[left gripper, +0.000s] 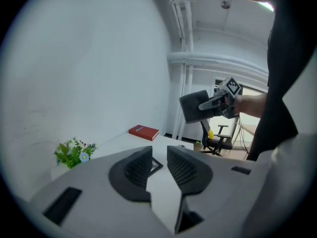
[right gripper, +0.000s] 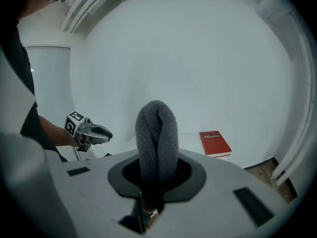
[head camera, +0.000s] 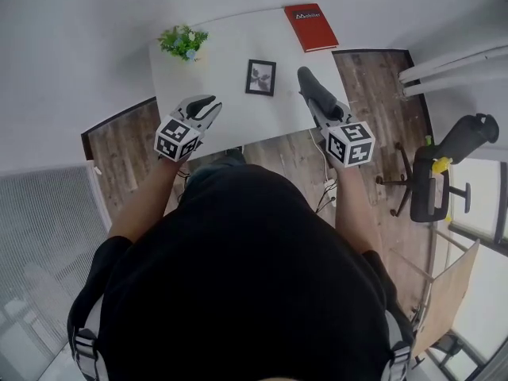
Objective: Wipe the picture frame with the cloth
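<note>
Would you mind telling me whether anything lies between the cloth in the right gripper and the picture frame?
Nothing visible does. The right gripper holds the grey cloth right of the picture frame, only bare table between. The plant, red book and open left gripper are off that path.

Image in picture frame (head camera: 260, 77) indistinct

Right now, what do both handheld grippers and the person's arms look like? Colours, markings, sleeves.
Both match: the left gripper and right gripper have light grey bodies with dark grey rounded jaws. Each carries a white cube printed with black square markers. No cables show on either. The person wears a black short-sleeved top; forearms are bare.
</note>
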{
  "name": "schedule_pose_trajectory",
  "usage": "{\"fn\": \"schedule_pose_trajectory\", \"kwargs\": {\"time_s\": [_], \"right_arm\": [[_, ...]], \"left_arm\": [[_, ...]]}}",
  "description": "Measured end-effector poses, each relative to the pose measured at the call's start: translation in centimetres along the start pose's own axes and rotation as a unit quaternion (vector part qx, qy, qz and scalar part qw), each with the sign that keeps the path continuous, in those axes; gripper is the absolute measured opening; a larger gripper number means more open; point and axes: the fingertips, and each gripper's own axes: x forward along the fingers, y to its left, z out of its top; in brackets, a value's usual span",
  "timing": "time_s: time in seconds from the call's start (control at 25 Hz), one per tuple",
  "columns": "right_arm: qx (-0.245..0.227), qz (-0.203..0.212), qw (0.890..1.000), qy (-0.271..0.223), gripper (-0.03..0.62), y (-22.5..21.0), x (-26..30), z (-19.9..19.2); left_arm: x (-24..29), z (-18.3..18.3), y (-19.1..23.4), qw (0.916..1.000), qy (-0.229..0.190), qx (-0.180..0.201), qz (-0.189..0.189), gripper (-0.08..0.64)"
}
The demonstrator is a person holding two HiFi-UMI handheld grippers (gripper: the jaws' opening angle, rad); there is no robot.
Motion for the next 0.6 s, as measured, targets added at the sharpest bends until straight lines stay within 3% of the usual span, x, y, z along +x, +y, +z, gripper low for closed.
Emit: {"fn": "schedule_pose_trajectory", "kwargs": {"time_s": [0.6], "right_arm": [[0.003,-0.029,0.998,-0.051,0.046,0.8,-3.8,1.2]], "left_arm": [[-2.4,2.7,-2.3,0.9996,-0.028,0.0,0.001,0.098]]}}
